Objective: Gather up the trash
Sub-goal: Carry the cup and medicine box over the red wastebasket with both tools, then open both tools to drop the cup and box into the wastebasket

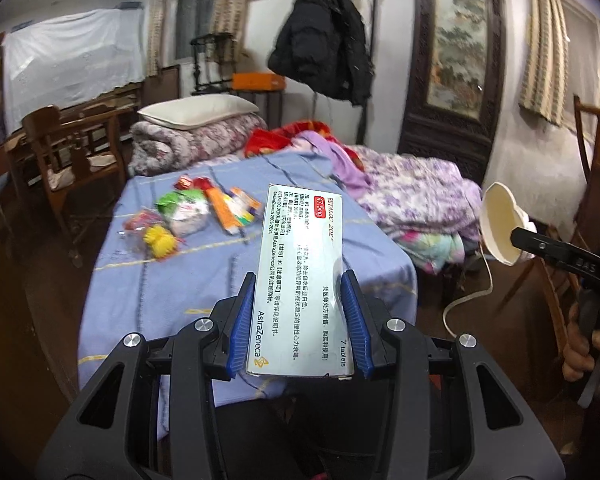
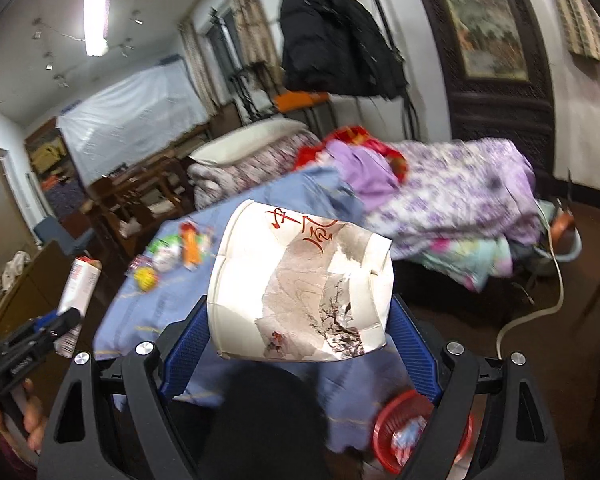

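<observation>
Left gripper [image 1: 302, 316] clamped on medicine box [image 1: 300, 276], held above near end of blue bedsheet [image 1: 172, 280]. Right gripper [image 2: 296, 332] wide, clamped on crushed paper cup [image 2: 300, 288], above same sheet. Wrapper pile [image 1: 196, 212] lying farther along sheet. Red basket [image 2: 416, 436] low beside sheet's near edge.

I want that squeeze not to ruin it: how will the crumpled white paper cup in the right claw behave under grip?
The crumpled white paper cup probably is light and soft: its wall is already dented and creased. Held across its body by the right claw, it would likely flatten further under more pressure. Its rounded form could roll if set down sideways.
</observation>
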Motion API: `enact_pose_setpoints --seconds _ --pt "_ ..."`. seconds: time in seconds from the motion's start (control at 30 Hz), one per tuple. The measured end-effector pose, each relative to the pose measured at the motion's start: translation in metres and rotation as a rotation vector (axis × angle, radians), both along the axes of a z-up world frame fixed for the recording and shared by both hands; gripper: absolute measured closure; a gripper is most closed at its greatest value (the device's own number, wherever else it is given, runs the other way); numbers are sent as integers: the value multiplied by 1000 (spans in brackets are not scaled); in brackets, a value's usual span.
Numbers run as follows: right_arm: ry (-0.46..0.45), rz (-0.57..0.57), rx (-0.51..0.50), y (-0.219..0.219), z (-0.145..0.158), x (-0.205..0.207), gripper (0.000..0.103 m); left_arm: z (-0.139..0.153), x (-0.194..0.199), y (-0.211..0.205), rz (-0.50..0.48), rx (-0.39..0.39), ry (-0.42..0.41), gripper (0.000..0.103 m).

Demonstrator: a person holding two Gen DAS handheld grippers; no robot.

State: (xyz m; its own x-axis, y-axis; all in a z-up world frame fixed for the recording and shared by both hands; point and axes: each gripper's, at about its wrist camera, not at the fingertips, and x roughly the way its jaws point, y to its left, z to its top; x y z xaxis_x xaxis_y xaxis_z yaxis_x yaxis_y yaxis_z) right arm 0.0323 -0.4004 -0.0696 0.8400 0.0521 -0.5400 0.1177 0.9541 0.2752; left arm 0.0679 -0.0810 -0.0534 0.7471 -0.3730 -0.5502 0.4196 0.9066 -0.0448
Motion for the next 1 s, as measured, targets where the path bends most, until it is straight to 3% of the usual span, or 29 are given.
enact_pose_setpoints --seconds 0.13,0.3,0.43,0.6,0.77,0.87,1.0 --pt "88 -61 14 -34 -33 0 18 -9 5 -30 -61 37 25 60" --pt "247 -112 150 -81 -95 9 18 -20 14 -68 -143 54 68 60" --pt "354 -156 207 -103 -144 14 17 -30 20 -99 -195 85 96 60" --pt "522 -164 360 -119 -211 21 17 -45 25 -129 -248 124 138 60" --pt "508 -192 394 -126 -222 18 17 -60 28 -152 -284 166 173 60" --pt "412 -206 410 -132 -203 10 17 -71 28 -170 -319 200 196 60" --pt "272 -222 361 -137 -164 -2 15 -90 28 -205 -396 244 236 60"
